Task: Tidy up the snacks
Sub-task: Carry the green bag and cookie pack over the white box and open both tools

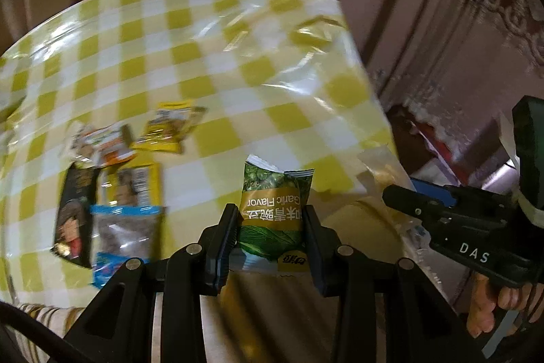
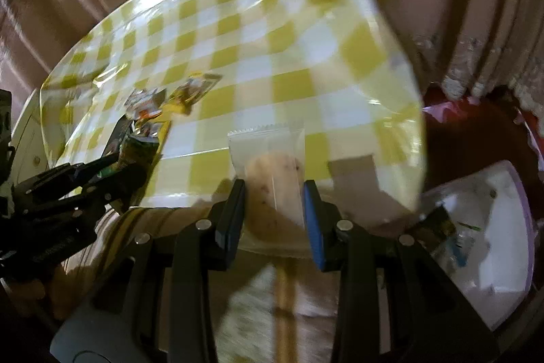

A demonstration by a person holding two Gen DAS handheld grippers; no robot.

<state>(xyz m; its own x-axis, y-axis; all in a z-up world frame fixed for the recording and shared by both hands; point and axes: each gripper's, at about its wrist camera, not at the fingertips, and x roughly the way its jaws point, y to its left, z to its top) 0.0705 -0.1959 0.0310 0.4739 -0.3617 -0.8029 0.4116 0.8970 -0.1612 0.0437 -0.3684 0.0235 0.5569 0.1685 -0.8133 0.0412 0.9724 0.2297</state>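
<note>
My left gripper (image 1: 270, 223) has its jaws clamped on a green packet (image 1: 273, 210) marked "Garlic Flavor", which stands upright between the pads, above the near edge of the counter (image 1: 238, 56) with its yellow-and-white checked cover. My right gripper (image 2: 273, 210) grips a clear packet (image 2: 272, 165) with a pale, speckled snack inside, also held above the counter's near edge. On the counter's left side lie the other snacks close together: a black packet (image 1: 73, 213) and a blue-edged clear packet (image 1: 124, 230) nearest, a yellow packet (image 1: 134, 182) behind them, then an orange-and-white packet (image 1: 105, 145) and another yellow packet (image 1: 168, 128) farther off. To the right, below the counter, sits a white bin (image 2: 493, 227) holding some wrappers. The views are blurred.
</note>
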